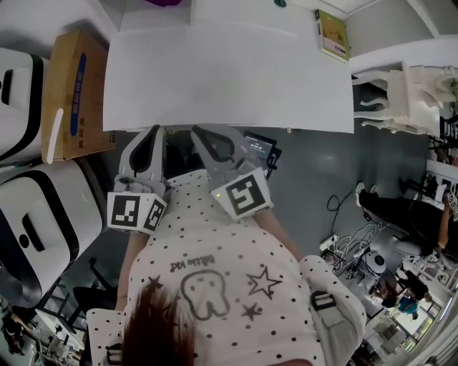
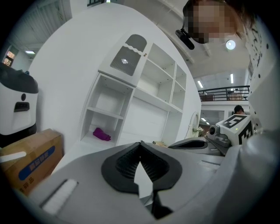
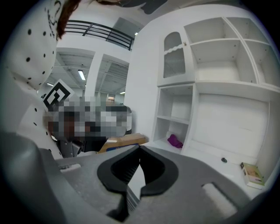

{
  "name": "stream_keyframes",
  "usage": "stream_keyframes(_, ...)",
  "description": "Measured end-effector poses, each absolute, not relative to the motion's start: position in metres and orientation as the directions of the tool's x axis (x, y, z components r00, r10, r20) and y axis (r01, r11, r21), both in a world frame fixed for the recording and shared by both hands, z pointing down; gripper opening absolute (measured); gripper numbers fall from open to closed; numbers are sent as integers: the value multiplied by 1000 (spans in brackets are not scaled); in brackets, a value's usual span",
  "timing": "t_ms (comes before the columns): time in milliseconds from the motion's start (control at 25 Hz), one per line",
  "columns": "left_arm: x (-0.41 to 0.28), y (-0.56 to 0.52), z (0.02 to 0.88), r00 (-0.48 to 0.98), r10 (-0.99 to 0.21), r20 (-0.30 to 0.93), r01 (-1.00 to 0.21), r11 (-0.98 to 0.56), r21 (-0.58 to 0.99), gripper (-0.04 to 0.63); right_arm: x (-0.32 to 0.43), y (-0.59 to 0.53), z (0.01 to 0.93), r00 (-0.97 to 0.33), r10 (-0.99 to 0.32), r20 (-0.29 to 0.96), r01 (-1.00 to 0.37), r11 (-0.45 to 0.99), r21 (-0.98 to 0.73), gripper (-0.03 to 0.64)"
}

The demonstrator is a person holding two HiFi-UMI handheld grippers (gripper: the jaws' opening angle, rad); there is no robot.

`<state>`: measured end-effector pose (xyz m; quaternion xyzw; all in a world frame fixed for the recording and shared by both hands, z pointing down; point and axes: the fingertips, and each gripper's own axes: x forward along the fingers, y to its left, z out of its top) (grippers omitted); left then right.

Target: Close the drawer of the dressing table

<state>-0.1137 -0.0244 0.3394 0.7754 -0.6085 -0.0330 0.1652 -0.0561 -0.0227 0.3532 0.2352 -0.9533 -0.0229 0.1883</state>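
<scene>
Grey workshop floor (image 1: 322, 179) surrounds the white dressing table (image 1: 229, 78) at 12 o'clock. I see no drawer projecting past its front edge, so I judge the closing done. Left gripper (image 1: 152, 136) and right gripper (image 1: 202, 137), just off that edge toward 6 o'clock, have their jaws together and hold nothing.

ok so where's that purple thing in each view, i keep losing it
Head view: the purple item is only a sliver at the very top edge, left of centre.
Left gripper view: left of centre, a little below the middle.
Right gripper view: right of centre, a little below the middle.
Shared landmark: the cardboard box, which lies left of the purple item in all three views.
</scene>
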Motion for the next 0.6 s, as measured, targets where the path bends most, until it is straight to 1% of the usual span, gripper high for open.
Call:
stream_keyframes(400, -120, -18, 343, 241, -960, 144, -931, -187, 313, 2, -59, -18, 357, -818, -454, 354, -437, 890, 131, 3)
stream_keyframes(600, -107, -21, 345, 276, -949, 152, -923, -218, 318, 2, -47, -19, 357, -803, -479, 355, -466, 875, 129, 3)
